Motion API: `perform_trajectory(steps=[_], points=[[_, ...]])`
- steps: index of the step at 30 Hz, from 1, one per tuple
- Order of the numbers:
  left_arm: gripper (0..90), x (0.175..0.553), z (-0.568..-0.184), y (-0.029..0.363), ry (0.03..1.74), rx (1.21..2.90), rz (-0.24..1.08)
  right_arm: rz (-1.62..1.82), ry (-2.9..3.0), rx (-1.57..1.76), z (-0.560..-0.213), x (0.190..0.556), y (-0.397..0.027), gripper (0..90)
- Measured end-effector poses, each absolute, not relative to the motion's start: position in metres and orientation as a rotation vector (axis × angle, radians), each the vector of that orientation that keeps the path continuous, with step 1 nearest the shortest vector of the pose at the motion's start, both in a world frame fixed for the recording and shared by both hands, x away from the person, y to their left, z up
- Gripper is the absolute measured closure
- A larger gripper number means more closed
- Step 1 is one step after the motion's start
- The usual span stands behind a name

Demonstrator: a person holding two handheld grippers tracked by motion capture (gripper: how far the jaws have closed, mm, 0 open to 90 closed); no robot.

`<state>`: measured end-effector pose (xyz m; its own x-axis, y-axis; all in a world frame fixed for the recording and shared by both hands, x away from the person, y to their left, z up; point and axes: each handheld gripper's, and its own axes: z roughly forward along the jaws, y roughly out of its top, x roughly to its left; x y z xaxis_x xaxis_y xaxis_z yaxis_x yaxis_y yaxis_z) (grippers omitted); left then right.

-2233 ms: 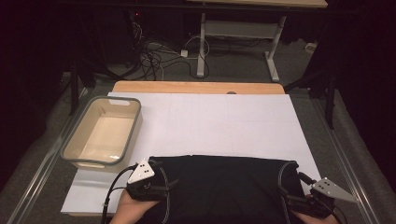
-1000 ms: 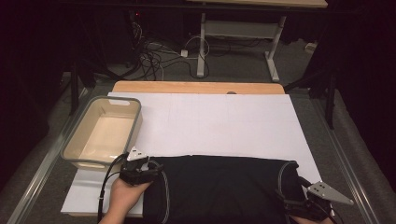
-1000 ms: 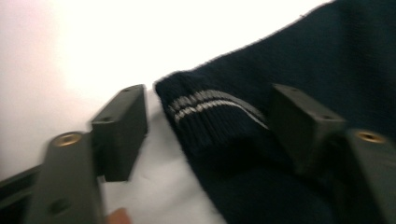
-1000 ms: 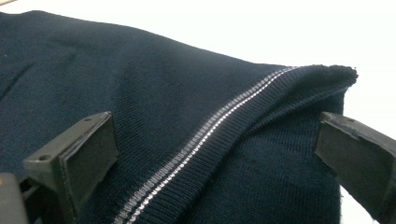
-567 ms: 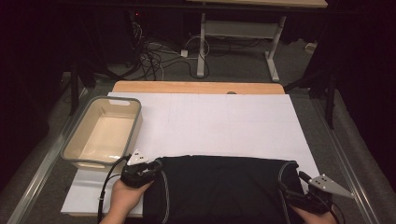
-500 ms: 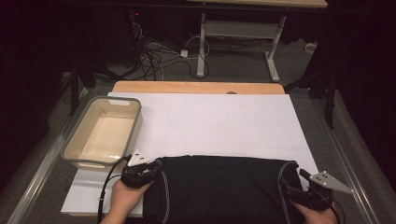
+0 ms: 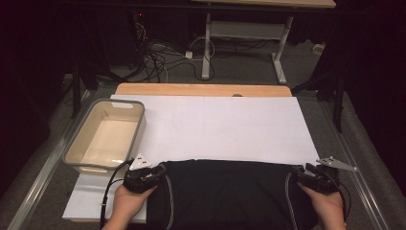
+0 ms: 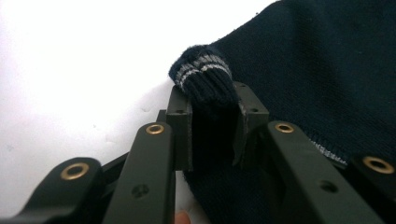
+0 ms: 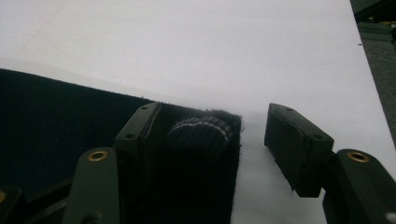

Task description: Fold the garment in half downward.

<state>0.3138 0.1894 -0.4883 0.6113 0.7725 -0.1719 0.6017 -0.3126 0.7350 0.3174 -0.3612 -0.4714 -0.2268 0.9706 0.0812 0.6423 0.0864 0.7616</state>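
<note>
Dark knitted garment (image 7: 230, 191) lying flat at the table's near edge on white paper (image 7: 215, 124). Left gripper (image 8: 212, 126) is clamped on a striped cuff (image 8: 203, 74), having closed within the last second. Right gripper (image 9: 233, 135) has moved inward; its jaws have just been closing around the other cuff (image 9: 201, 130) without pinching it. Both corners are nearly secured for lifting or folding.

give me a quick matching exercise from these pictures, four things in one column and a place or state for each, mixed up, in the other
Things:
1. left claw
2. right claw
3. beige tub
4. dark sweater

States or places:
A. jaws apart around a striped cuff, one pad clear of it
B. lying flat at the table's near edge
C. shut on a striped cuff
D. empty, on the table's left

Pairs: 1-C, 2-A, 3-D, 4-B
</note>
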Motion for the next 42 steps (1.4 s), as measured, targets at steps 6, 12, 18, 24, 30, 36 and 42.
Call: perform_trajectory(steps=[6, 12, 18, 24, 30, 36, 42], points=[[70.3, 0.314, -0.488, 0.189, 1.079, 2.034, 0.274, 0.957, 1.993, 1.563, -0.472, 0.310, -0.360, 48.8], [70.4, 0.314, -0.488, 0.189, 1.077, 2.034, 0.272, 1.023, 2.033, 1.551, -0.473, 0.309, -0.360, 65.9], [70.7, 0.313, -0.488, 0.189, 1.071, 2.035, 0.275, 1.069, 2.067, 1.526, -0.475, 0.309, -0.359, 77.1], [74.4, 0.310, -0.488, 0.188, 1.043, 2.035, 0.299, 1.063, 2.049, 1.456, -0.475, 0.303, -0.355, 81.3], [77.8, 0.302, -0.484, 0.190, 1.000, 1.989, 0.372, 1.125, 1.952, 1.386, -0.469, 0.292, -0.358, 82.4], [79.3, 0.296, -0.460, 0.192, 0.954, 1.939, 0.441, 1.220, 1.833, 1.348, -0.446, 0.282, -0.368, 82.8], [79.7, 0.308, -0.420, 0.187, 0.929, 1.886, 0.523, 1.242, 1.780, 1.278, -0.413, 0.279, -0.370, 83.0]])
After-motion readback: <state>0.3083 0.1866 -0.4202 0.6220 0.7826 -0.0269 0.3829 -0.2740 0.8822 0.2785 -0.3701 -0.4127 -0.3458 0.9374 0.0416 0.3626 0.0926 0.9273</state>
